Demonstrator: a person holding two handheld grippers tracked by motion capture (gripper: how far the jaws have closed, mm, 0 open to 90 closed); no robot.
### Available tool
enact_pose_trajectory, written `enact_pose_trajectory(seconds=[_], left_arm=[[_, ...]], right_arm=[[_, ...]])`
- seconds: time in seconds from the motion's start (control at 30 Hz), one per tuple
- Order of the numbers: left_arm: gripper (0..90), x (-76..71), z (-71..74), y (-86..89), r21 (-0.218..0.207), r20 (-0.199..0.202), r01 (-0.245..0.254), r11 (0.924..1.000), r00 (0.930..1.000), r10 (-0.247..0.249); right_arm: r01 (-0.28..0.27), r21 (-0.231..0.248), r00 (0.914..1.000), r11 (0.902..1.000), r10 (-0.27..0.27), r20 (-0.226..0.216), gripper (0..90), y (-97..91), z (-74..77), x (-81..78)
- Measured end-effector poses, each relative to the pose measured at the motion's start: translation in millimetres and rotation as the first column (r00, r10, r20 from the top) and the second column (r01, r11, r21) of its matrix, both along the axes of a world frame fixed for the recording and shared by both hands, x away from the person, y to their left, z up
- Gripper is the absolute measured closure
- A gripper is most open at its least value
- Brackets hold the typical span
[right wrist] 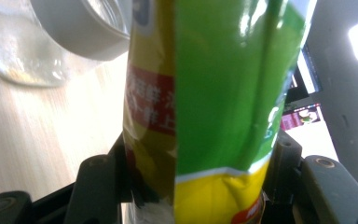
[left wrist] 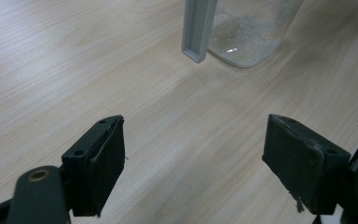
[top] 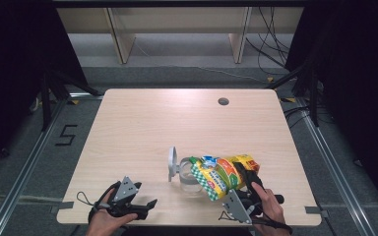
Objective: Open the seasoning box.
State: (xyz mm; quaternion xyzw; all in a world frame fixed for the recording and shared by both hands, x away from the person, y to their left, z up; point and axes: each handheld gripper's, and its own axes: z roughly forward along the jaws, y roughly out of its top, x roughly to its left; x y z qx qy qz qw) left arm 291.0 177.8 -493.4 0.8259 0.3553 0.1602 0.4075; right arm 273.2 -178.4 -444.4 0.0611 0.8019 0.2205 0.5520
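A light wooden table (top: 142,123) carries the things. A round hole (top: 223,102) sits near its far edge, toward the far right corner. A clear jar (top: 191,183) stands on the table near the near edge, right of the middle, its grey lid (top: 172,163) open and upright on its left side. The left gripper (top: 145,209) rests at the near edge, toward the near left corner.

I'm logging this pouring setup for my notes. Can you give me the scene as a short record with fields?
surface: wooden table
held item: yellow-green snack bag, tilted toward the jar
right tongs: shut on the bag's end
left tongs: open, nothing between them, low over the table
container: clear glass jar, standing, grey hinged lid flipped open
jar contents: a few crumbs, too faint to identify
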Motion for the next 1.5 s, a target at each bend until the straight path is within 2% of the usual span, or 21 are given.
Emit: enact_pose_trajectory(seconds=[0.13,0.2,0.23,0.27,0.37,0.43,0.5,0.6,0.7,0.73,0.77,0.83,0.87,0.9,1.13,1.2,1.33,1.4,1.43,1.47,1.5], left_arm=[[20.1,-0.5,-0.4,-0.7,-0.009,0.001,-0.005,0.9999,1.0000,0.005],[20.1,-0.6,-0.4,-1.0,-0.014,-0.003,-0.007,0.9999,1.0000,0.007],[20.1,-1.3,-0.9,-2.5,-0.040,-0.003,-0.012,0.9991,0.9999,0.012],[20.1,-0.5,-0.7,-1.1,-0.010,0.002,-0.008,0.9999,1.0000,0.008],[20.2,-0.2,-0.9,-0.8,-0.006,0.002,-0.005,1.0000,1.0000,0.005],[20.1,-0.2,-0.9,-0.8,-0.005,0.002,-0.004,1.0000,1.0000,0.004],[20.1,-0.3,-0.9,-0.9,-0.008,0.001,-0.003,1.0000,1.0000,0.003],[20.1,-0.5,-1.4,-1.7,-0.018,0.000,-0.008,0.9998,1.0000,0.008],[20.1,0.1,-1.9,-1.2,-0.019,-0.009,-0.004,0.9998,1.0000,0.004],[20.1,0.3,-2.6,-1.7,-0.025,0.000,-0.006,0.9997,1.0000,0.006],[20.1,1.5,-1.5,0.4,0.013,0.011,0.008,0.9999,0.9999,-0.008],[20.2,1.4,-1.8,0.2,0.003,0.006,0.003,1.0000,1.0000,-0.003],[20.1,1.0,-2.2,-0.6,-0.015,0.004,-0.006,0.9999,1.0000,0.006],[20.1,1.6,-1.1,1.1,0.004,0.002,0.000,1.0000,1.0000,0.000],[20.1,0.1,-2.1,-1.4,-0.024,-0.006,-0.007,0.9997,1.0000,0.007],[20.1,0.7,-1.8,-1.1,-0.017,0.001,0.001,0.9999,1.0000,-0.001],[20.1,0.9,-2.4,-0.6,-0.014,-0.013,-0.013,0.9998,0.9998,0.013],[20.2,1.1,-2.0,-0.5,-0.011,-0.009,0.002,0.9999,1.0000,-0.002],[20.1,1.6,-1.8,-0.1,-0.004,-0.003,0.007,1.0000,1.0000,-0.007],[20.1,1.4,-1.9,-0.4,-0.010,-0.005,0.007,0.9999,1.0000,-0.007],[20.2,1.5,-1.8,-0.2,-0.007,-0.005,0.007,1.0000,1.0000,-0.007]], right_arm=[[-0.003,-0.087,0.9990,0.9962,0.007,0.045,46.0,1.3,-0.5,1.4],[-0.025,-0.187,0.9952,0.9821,0.042,0.088,47.3,1.5,4.8,2.7],[-0.005,-0.152,0.9979,0.9884,0.015,0.063,47.4,1.7,1.3,1.1],[0.006,-0.132,0.9984,0.9912,0.001,0.057,47.4,1.8,-2.3,0.7],[0.011,-0.167,0.9974,0.9860,0.001,0.072,47.5,2.7,-4.4,1.5],[0.013,-0.193,0.9967,0.9811,0.003,0.082,47.5,3.1,-4.9,1.7],[0.011,-0.285,0.9918,0.9584,0.026,0.125,47.5,2.6,0.9,2.4],[0.044,-0.253,0.9927,0.9665,-0.014,0.120,47.5,3.0,-4.1,0.3],[0.035,-0.360,0.9882,0.9323,0.022,0.151,47.6,4.4,0.6,1.6],[0.042,-0.362,0.9885,0.9314,0.014,0.151,47.6,4.5,0.2,1.3],[0.069,-0.317,0.9910,0.9460,-0.029,0.130,47.6,3.9,-3.9,-0.7],[0.057,-0.356,0.9904,0.9328,-0.008,0.138,47.6,3.7,-2.5,0.0],[0.046,-0.349,0.9888,0.9359,0.006,0.149,47.6,3.3,-4.8,0.8],[0.021,-0.402,0.9859,0.9154,0.048,0.160,47.7,3.2,-2.3,2.9],[0.015,-0.470,0.9846,0.8828,0.069,0.161,48.8,2.0,-0.3,3.6],[0.006,-0.524,0.9833,0.8516,0.090,0.158,49.1,2.7,3.4,3.6],[0.004,-0.540,0.9806,0.8419,0.103,0.167,49.4,2.6,3.0,4.7],[-0.004,-0.572,0.9758,0.8200,0.129,0.177,49.6,3.6,4.9,6.4],[0.008,-0.562,0.9790,0.8272,0.108,0.173,49.6,3.1,2.9,5.7],[-0.001,-0.579,0.9773,0.8151,0.124,0.172,49.7,3.7,4.0,6.8],[0.002,-0.568,0.9758,0.8232,0.122,0.181,49.7,3.1,2.6,7.4]])
